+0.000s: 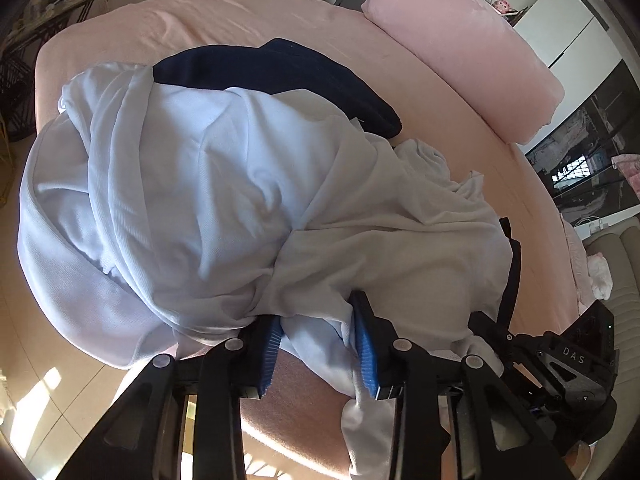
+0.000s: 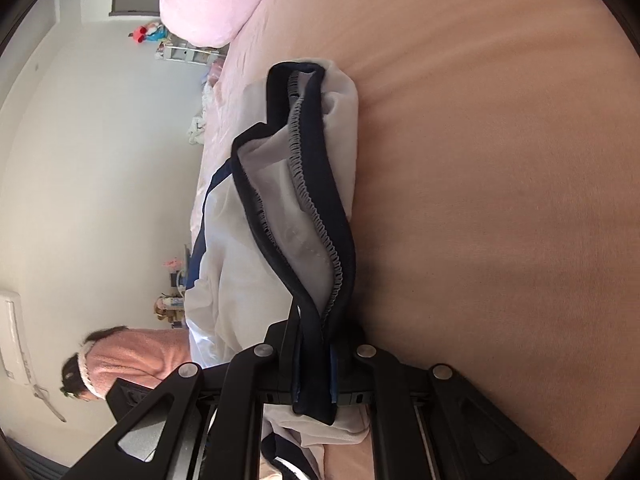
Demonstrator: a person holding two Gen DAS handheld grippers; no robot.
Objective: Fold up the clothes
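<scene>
We have the white garment [image 1: 224, 184] bunched in a loose heap on the pink bed [image 1: 452, 92], its navy part [image 1: 280, 68] showing at the far side of the heap, with a pink rolled blanket [image 1: 460, 44] lying further off along the bed's edge. Our left gripper [image 1: 316, 344] has its blue pads [image 1: 365, 344] drawn in on a gathered fold of the white cloth, which fills the gap between them and hangs below; we judge it pinched, though not tightly. Our right gripper [image 2: 314, 376] is all but shut on the navy-bound hem [image 2: 316, 224], the dark edging running straight down between the pads. The cloth looks thin, light and limp, so it will sag and drape from any point we hold and will not keep a shape unaided. It seems slightly slick, so a few layers could slide out of a loose pinch. We think the stitched navy binding is the firmest place to hold, thicker than the plain knit, and best gripped at two well-separated points along one edge.
</scene>
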